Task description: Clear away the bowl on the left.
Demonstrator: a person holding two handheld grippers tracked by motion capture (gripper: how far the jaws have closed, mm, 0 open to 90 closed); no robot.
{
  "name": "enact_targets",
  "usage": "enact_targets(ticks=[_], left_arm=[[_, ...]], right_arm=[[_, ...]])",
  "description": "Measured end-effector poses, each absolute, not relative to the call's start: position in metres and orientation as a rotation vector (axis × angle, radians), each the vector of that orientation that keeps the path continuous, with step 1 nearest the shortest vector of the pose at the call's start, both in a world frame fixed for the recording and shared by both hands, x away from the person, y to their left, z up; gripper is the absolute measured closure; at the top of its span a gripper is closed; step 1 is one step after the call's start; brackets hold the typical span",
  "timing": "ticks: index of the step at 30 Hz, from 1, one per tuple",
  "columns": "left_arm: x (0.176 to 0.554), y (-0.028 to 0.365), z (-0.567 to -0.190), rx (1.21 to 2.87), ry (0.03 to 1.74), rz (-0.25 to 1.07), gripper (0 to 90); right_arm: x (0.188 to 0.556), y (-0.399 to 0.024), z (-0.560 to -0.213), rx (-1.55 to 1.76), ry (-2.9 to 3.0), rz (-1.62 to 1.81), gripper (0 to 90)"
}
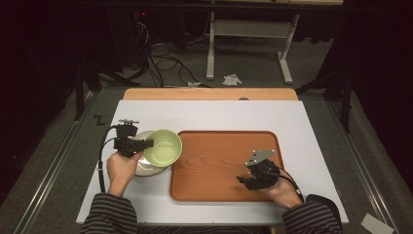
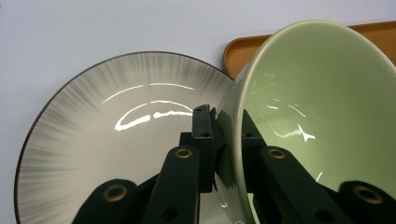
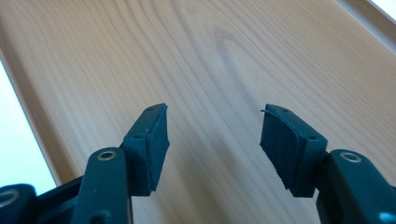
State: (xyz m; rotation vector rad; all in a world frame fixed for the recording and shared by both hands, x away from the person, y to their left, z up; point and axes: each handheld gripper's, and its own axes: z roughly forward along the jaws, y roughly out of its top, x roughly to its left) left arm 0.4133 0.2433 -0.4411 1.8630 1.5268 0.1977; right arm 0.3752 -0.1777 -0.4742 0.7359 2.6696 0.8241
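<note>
Where the white table (image 1: 214,114) carries them: one green bowl (image 1: 163,147), one grey streaked plate (image 1: 146,168), one wooden tray (image 1: 224,165). Left gripper (image 1: 146,144) clamped on bowl's rim, bowl tilted over plate beside tray. Right gripper (image 1: 245,181) jaws apart over tray. No legible writing.

Person is wearing long sleeves (image 1: 113,216) banded in thin dark and pale grey stripes, cuffs showing at 6 o'clock of the high view. Left hand-held gripper (image 1: 144,144) is showing black all over, a black cable (image 1: 101,163) looping off it. Right hand-held gripper (image 1: 247,181) is carrying a grey three-cornered plate (image 1: 259,156) on top. Brass-ringed screw holes are glinting on black jaw arms; ribbed dark pads (image 3: 159,144) are facing inward.
</note>
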Motion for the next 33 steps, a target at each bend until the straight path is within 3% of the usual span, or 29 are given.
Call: enact_targets(ticks=[33], left_arm=[[0.409, 0.184, -0.437, 1.998, 1.361, 0.114, 82.5]], right_arm=[[0.375, -0.178, -0.474, 0.739, 2.675, 0.819, 43.2]])
